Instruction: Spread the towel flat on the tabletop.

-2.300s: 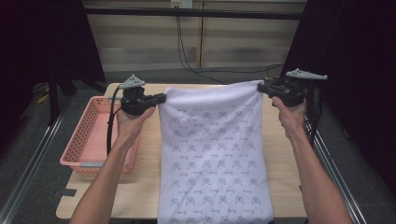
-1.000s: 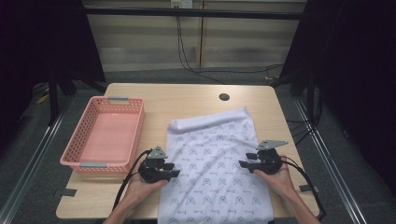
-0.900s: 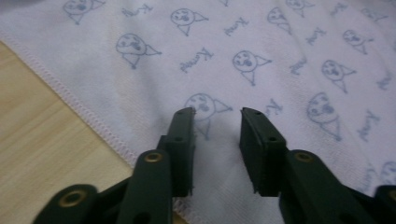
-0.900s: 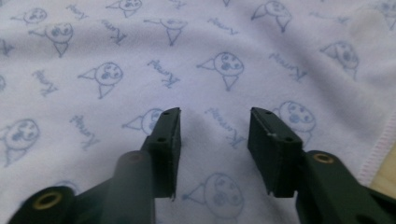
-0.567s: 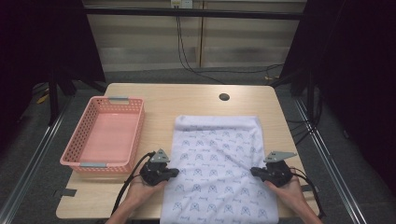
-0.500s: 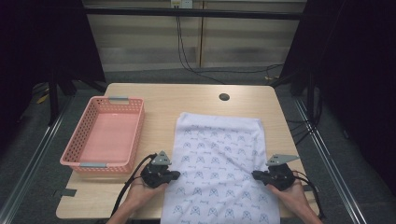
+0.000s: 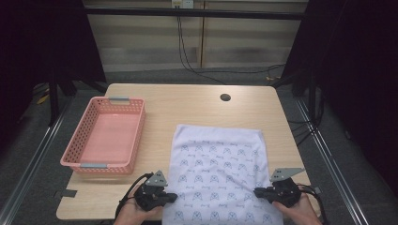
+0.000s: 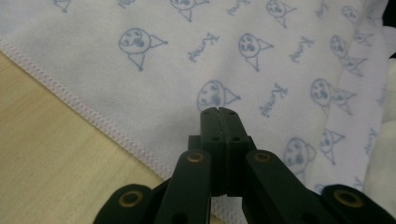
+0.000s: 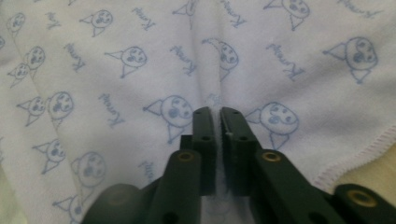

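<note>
Printed white towel (image 7: 218,164) spread flat on the table (image 7: 187,101), near edge hanging off. Left gripper (image 7: 171,198) pinched tight on its left hem. Right gripper (image 7: 257,191) nearly shut, jaws just closing on a thin fold (2 corners held, probably for folding). Pink basket (image 7: 105,136) well apart.

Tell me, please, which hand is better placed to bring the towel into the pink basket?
Left. The left hand-held gripper, shut on the towel edge, is on the pink basket side. The right hand-held gripper, whose jaws just opened slightly on a fold, sits across the towel.
</note>
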The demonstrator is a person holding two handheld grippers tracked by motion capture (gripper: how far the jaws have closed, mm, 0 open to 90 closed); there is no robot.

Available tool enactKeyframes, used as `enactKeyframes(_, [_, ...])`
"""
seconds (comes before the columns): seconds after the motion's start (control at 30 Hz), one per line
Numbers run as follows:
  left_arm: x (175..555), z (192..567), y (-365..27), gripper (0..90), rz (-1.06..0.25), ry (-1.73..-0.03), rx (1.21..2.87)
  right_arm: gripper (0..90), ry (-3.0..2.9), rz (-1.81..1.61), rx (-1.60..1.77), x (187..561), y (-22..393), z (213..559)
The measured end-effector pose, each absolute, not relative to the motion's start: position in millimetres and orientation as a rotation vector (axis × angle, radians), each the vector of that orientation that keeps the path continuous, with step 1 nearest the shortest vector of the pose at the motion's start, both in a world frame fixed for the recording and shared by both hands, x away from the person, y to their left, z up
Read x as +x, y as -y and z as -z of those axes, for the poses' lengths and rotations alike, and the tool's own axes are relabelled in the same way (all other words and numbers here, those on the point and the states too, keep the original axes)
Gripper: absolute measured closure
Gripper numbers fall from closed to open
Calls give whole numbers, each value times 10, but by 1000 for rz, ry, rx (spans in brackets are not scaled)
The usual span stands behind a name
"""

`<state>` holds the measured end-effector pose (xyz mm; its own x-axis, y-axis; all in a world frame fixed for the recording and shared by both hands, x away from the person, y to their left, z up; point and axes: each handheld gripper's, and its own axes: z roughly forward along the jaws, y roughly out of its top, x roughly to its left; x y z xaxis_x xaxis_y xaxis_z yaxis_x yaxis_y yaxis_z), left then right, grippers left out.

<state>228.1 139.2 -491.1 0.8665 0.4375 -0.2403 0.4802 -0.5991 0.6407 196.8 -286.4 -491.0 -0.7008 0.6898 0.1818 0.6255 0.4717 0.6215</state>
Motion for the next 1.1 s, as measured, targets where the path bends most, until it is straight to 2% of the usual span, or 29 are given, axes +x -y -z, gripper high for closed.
enactKeyframes(0.03, [2312,4904,-1396,895,80,-664,2273,761,-2596,-1073,1158,1961,2868,4882])
enactKeyframes(0.07, [2344,4905,-1391,893,84,-663,2272,730,-2571,-1108,1176,1976,2882,4867])
enactKeyframes(0.2, [2546,4865,-1361,855,39,-685,2234,681,-2494,-1140,1208,2088,2938,4826])
enactKeyframes(0.4, [2867,4859,-1285,682,-29,-731,2177,636,-2450,-1136,1211,2197,2935,4810])
enactKeyframes(0.5, [2986,4951,-1217,664,-35,-747,2200,613,-2415,-1146,1212,2289,2948,4789])
enactKeyframes(0.6, [2919,4967,-1191,768,-82,-706,2261,602,-2396,-1132,1209,2366,2956,4786])
enactKeyframes(0.63, [2919,4967,-1191,865,-82,-706,2261,596,-2386,-1129,1222,2400,2956,4788])
enactKeyframes(0.67, [2900,4962,-1193,865,-93,-693,2277,596,-2386,-1129,1222,2400,2956,4788])
enactKeyframes(0.73, [2877,4961,-1188,889,-93,-699,2276,519,-2363,-1107,1230,2546,2933,4826])
enactKeyframes(0.83, [2851,4957,-1204,893,-70,-695,2278,518,-2373,-1065,1231,2655,2884,4880])
enactKeyframes(0.9, [2823,4958,-1241,895,-36,-696,2274,618,-2407,-1007,1208,2712,2821,4950])
enactKeyframes(0.97, [2785,4959,-1263,895,-25,-699,2271,662,-2412,-967,1189,2694,2783,4978])
enactKeyframes(1.07, [2740,4953,-1290,896,9,-695,2276,865,-2421,-969,1193,2670,2792,4971])
enactKeyframes(1.1, [2740,4953,-1290,896,9,-695,2276,865,-2421,-969,1193,2670,2792,4971])
